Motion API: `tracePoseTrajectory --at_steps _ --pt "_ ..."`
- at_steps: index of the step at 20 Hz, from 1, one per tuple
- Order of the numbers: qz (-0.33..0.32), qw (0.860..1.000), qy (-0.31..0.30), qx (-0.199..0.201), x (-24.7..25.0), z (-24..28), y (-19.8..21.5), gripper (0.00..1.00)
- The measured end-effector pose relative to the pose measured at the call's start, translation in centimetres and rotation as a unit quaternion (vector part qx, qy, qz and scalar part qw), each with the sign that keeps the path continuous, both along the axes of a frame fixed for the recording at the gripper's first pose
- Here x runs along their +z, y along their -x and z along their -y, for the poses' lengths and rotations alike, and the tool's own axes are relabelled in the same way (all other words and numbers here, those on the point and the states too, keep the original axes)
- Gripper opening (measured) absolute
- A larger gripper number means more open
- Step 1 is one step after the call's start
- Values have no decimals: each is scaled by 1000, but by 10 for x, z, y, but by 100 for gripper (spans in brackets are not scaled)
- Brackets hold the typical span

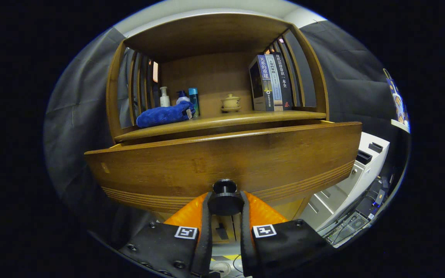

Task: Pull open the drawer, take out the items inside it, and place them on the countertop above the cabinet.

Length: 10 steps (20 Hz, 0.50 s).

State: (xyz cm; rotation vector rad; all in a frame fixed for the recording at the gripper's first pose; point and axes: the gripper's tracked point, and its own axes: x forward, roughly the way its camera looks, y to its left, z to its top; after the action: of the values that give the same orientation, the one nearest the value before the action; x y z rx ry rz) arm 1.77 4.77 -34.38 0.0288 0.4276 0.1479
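The wooden drawer front (222,162) fills the space just ahead of the fingers and stands pulled out from the cabinet, its top edge forward of the countertop (222,122). My gripper (225,202) is shut on the drawer's dark round knob (225,199), one finger pressing on each side of it. The drawer's inside is hidden behind its front panel. On the countertop lie a folded blue towel (164,114), bottles (184,98), a small lidded ceramic cup (230,102) and upright books (270,82).
A shelf frame with slatted wooden sides (137,88) and a wooden top encloses the countertop. To the right of the cabinet stands a white unit with drawers (355,181), with cables and equipment on the floor below it. Dark cloth hangs on both sides.
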Motion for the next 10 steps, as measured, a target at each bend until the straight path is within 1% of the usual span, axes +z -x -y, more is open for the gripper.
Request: tracePoseTrajectory --at_steps 4,5,6,10 --pt "-11 1000 -2 -3 -2 6 37 39" --pt "-10 1000 -6 -10 1 8 38 39" --pt "-21 1000 -6 -9 -2 7 45 39" --pt "-25 1000 -2 -16 1 10 64 39"
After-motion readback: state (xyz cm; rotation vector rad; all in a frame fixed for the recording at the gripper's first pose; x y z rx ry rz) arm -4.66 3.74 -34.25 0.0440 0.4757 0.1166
